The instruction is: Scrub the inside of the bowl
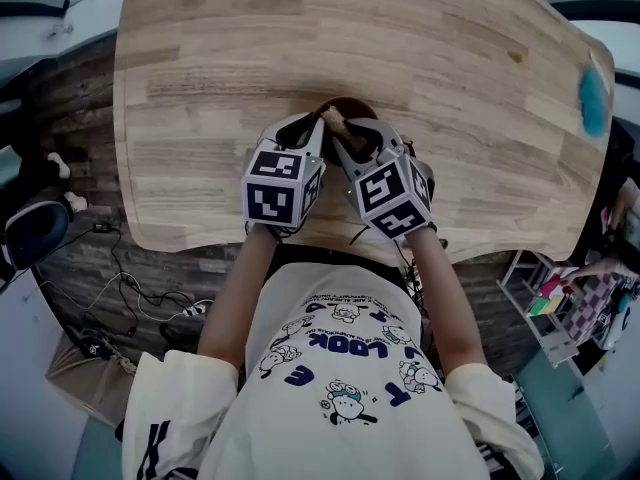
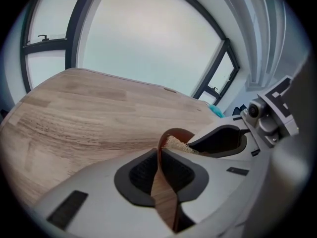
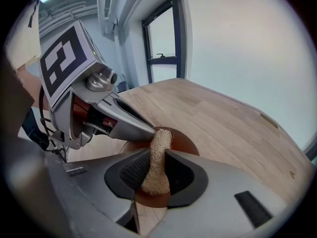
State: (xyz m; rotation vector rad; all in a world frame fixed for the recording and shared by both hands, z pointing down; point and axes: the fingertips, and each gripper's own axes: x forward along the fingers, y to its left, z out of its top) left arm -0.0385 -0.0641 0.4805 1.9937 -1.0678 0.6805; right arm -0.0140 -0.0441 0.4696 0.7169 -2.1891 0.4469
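**L gripper pinches bowl rim, R gripper holds loofah in bowl**

Bowl point(image 1: 344, 107) sits on the wood table point(image 1: 300, 28), near the table's front edge, roughly centre, right in front of the person point(image 1: 340, 368). Brown, glossy inside. From the head view it's mostly hidden behind the 2 grippers.

L gripper point(image 2: 161, 168): jaws nearly together, clamped on the bowl wall. Thin brown wall runs up between both pads, one pad inside the bowl and one outside. Bowl looks tipped, w/ its opening turned toward the R gripper.

R gripper point(image 3: 157, 171): jaws part-open, closed on a loofah point(image 3: 156, 162). Tan fibrous piece stands upright between the pads, squeezed at the middle. Top end pokes past the jaw tips into the bowl's interior, touching or just beside the L jaw tip at the rim; can't tell which.

Grippers are side by side, tips converging over the bowl, marker cubes toward the person.

Teal item point(image 1: 594, 98) lies at the table's far R edge, well apart from the bowl. Cables point(image 1: 140, 298) on the floor at L.
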